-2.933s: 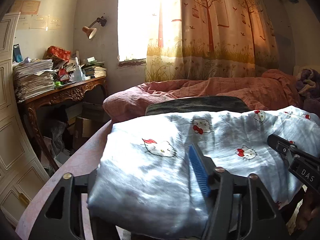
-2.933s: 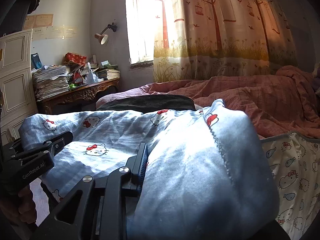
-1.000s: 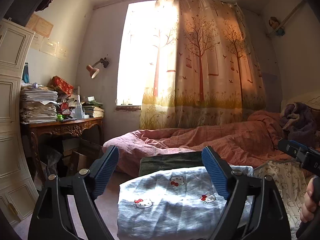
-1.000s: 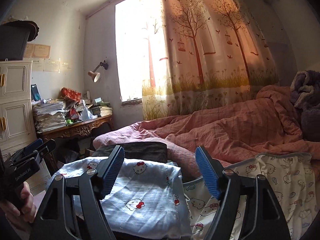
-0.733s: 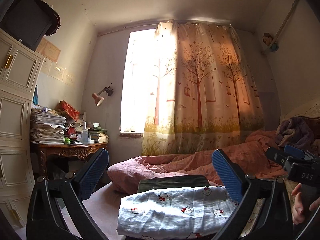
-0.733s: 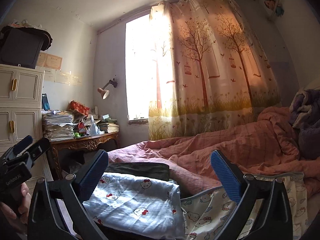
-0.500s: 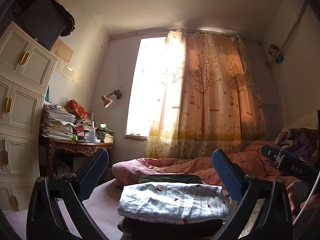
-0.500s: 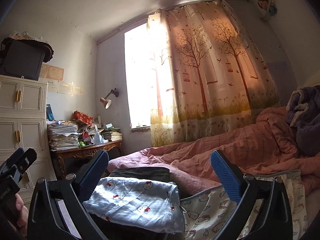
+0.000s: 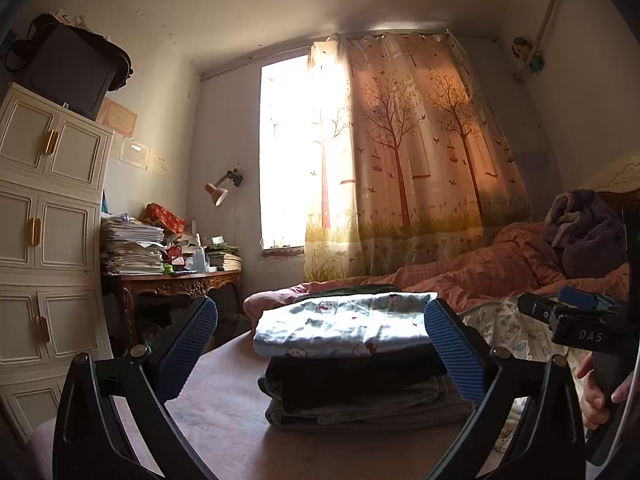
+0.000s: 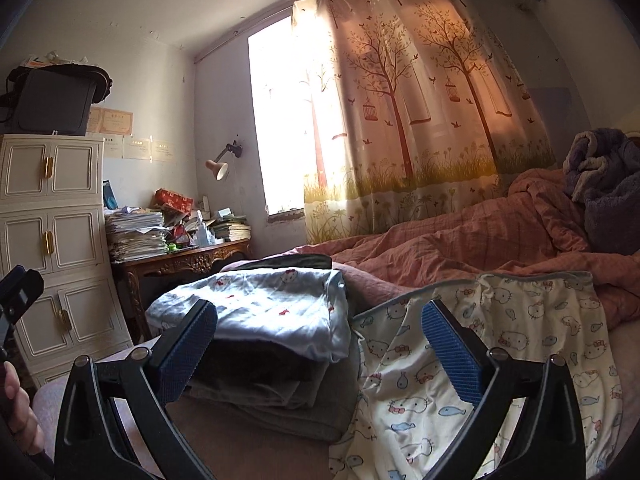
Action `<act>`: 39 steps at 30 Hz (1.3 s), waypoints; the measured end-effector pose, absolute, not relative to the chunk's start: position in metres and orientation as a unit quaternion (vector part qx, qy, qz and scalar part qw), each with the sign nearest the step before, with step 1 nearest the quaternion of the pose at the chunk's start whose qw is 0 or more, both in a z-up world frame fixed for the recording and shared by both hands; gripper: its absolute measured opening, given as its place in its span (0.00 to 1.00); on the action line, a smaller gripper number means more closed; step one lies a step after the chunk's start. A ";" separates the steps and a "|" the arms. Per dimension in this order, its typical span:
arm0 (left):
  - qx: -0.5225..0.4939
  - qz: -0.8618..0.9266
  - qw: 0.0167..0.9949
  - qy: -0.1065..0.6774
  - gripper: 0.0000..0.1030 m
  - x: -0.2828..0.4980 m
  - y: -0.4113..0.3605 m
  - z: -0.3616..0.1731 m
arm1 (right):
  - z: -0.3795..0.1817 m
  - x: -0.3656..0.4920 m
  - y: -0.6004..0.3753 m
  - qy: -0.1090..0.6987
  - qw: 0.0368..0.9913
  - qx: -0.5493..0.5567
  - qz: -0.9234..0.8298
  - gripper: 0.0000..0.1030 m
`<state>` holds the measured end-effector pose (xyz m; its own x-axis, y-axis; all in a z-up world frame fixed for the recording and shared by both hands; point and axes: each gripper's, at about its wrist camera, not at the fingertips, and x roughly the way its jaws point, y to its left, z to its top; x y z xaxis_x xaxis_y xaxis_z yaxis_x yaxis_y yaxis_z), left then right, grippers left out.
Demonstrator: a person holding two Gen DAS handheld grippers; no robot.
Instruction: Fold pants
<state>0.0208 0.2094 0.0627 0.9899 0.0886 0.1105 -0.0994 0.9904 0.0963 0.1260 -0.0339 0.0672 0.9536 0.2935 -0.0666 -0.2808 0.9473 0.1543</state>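
Pants [image 10: 500,344] lie unfolded just ahead of the right gripper [image 10: 320,344]; left gripper [image 9: 320,344] faces the folded stack [image 9: 344,360]; both spread wide, empty.

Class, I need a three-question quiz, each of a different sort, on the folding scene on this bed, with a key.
1. True or false: the left gripper is shut on the blue cat-print pants.
2. Which garment lies unfolded beside the pile? A) the cream fish-and-cat print garment B) a striped towel C) a red jacket
3. Fill in: the blue cat-print pants lie folded on ____ of the pile.

Key: 1 false, both it and the right gripper are open and empty; 2 A; 3 top.
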 end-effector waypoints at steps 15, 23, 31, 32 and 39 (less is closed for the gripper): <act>0.043 0.073 0.996 -0.003 1.00 0.032 0.206 -0.008 | 0.005 0.106 -0.021 0.078 0.988 0.028 0.129 0.99; 0.075 0.081 0.994 -0.023 1.00 0.022 0.192 -0.009 | 0.009 0.112 -0.034 0.092 0.986 0.058 0.127 0.99; 0.070 0.078 0.994 -0.004 1.00 0.029 0.196 -0.008 | 0.011 0.110 -0.030 0.088 0.987 0.039 0.127 0.99; 0.063 0.077 0.995 -0.006 1.00 0.028 0.199 -0.008 | 0.011 0.110 -0.029 0.089 0.987 0.039 0.127 0.99; 0.043 0.077 0.996 -0.022 1.00 0.020 0.206 -0.007 | 0.012 0.106 -0.026 0.083 0.988 0.030 0.129 0.99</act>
